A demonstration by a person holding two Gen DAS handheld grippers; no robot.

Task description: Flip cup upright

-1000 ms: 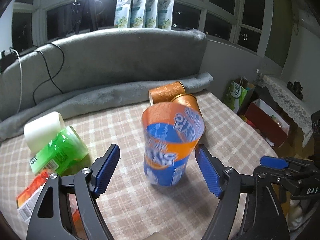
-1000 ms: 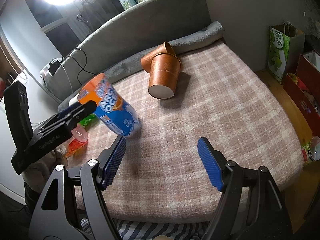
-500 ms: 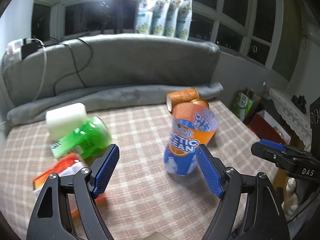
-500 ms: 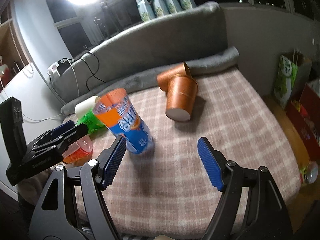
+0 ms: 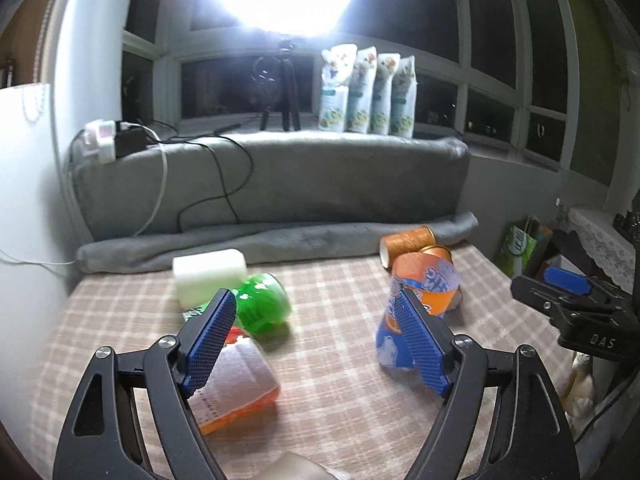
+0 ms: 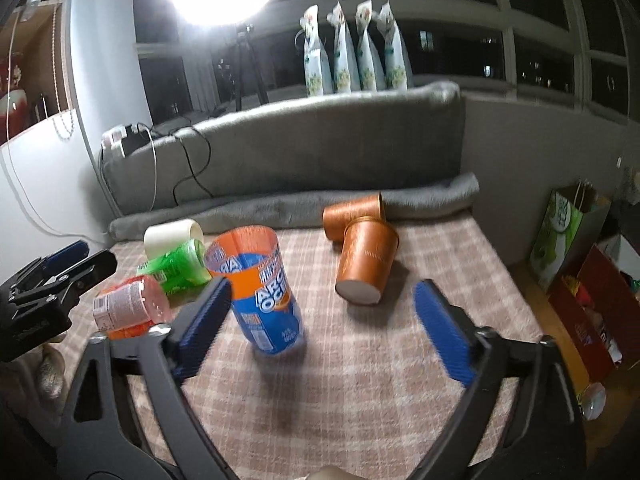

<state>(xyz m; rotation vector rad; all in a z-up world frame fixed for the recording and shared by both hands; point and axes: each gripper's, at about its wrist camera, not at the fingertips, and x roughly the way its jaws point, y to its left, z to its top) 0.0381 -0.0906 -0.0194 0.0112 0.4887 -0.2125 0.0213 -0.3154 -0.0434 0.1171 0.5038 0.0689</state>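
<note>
A blue and orange cup (image 6: pixel 260 292) stands mouth-up on the checked cloth, leaning slightly; it also shows in the left wrist view (image 5: pixel 420 308), partly behind my left gripper's right finger. My left gripper (image 5: pixel 316 340) is open and empty, pulled back from the cup. My right gripper (image 6: pixel 320 328) is open and empty, with the cup just inside its left finger, not touched. The left gripper shows at the left edge of the right wrist view (image 6: pixel 52 280); the right gripper shows at the right of the left wrist view (image 5: pixel 572 296).
Two copper cups (image 6: pixel 364 252) lie tipped at the back right. A green cup (image 6: pixel 176 264), a white cup (image 6: pixel 172 236) and an orange-red cup (image 6: pixel 128 308) lie on their sides at the left. A grey rolled blanket (image 6: pixel 280 208) lines the back. Bags and boxes (image 6: pixel 568 232) stand beyond the right edge.
The left gripper has let go of the blue and orange cup, which now stands mouth-up, and has drawn back and to the left. Both cameras have tilted up.
</note>
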